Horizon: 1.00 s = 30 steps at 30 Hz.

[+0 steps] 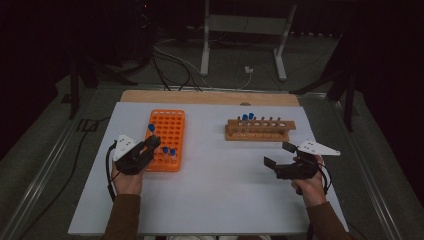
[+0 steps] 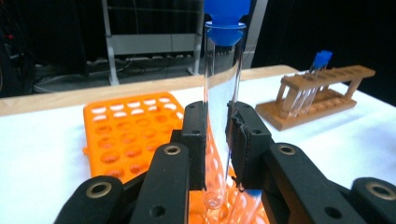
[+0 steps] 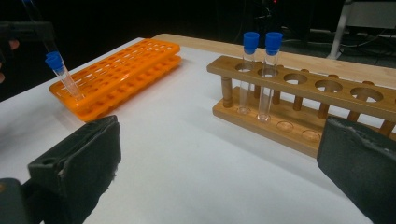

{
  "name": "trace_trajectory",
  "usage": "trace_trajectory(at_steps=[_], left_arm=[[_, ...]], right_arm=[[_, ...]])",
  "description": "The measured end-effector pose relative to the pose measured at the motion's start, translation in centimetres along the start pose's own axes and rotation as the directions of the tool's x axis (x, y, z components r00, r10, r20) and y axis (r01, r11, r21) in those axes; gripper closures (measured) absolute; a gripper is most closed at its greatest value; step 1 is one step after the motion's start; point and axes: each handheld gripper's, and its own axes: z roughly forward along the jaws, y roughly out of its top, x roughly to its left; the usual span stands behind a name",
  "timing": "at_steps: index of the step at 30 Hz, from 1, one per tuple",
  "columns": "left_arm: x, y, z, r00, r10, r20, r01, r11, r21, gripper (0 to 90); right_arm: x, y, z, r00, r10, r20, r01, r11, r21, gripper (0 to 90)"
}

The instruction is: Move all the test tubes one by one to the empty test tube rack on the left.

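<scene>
Your left gripper (image 2: 217,135) grasps a blue-capped tube (image 2: 222,107) upright, cap up, its top cut off by the frame, over the orange rack (image 1: 167,137). Your right gripper (image 1: 280,155), jaws released, hovers near the wooden rack (image 3: 303,102) on the bench (image 1: 220,185).

No readable text anywhere.
No lettering, labels, brands or numbers can be made out on the racks, the tubes, the grippers or the table from any view.
</scene>
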Motion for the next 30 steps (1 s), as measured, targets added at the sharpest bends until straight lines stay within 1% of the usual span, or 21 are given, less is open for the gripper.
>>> trace_trajectory(at_steps=[8,18,20,25,30], left_arm=[[0.0,-1.2,0.3,1.0000,-0.005,0.004,0.005,0.9996,0.027,78.3],[0.0,-2.6,0.4,1.0000,-0.005,0.007,0.004,0.9970,0.078,78.3],[0.0,-2.8,0.4,1.0000,0.001,0.008,-0.002,0.9959,0.091,78.3],[0.0,-3.0,0.1,1.0000,-0.006,0.003,0.006,0.9957,0.092,78.2],[0.0,-3.4,0.1,1.0000,0.002,-0.006,-0.001,0.9918,0.128,78.2]], right_arm=[[0.0,0.0,0.0,1.0000,-0.003,-0.002,0.003,1.000,0.003,0.0],[0.0,-0.1,-0.1,1.0000,-0.001,-0.002,0.001,1.000,0.001,0.0],[0.1,-0.1,0.0,1.0000,-0.002,-0.004,0.002,1.000,0.002,0.0],[0.0,-0.1,-0.1,1.0000,-0.004,-0.005,0.004,1.000,0.001,0.0],[0.0,-0.1,0.0,1.0000,-0.002,-0.006,0.002,1.000,0.003,0.0]])
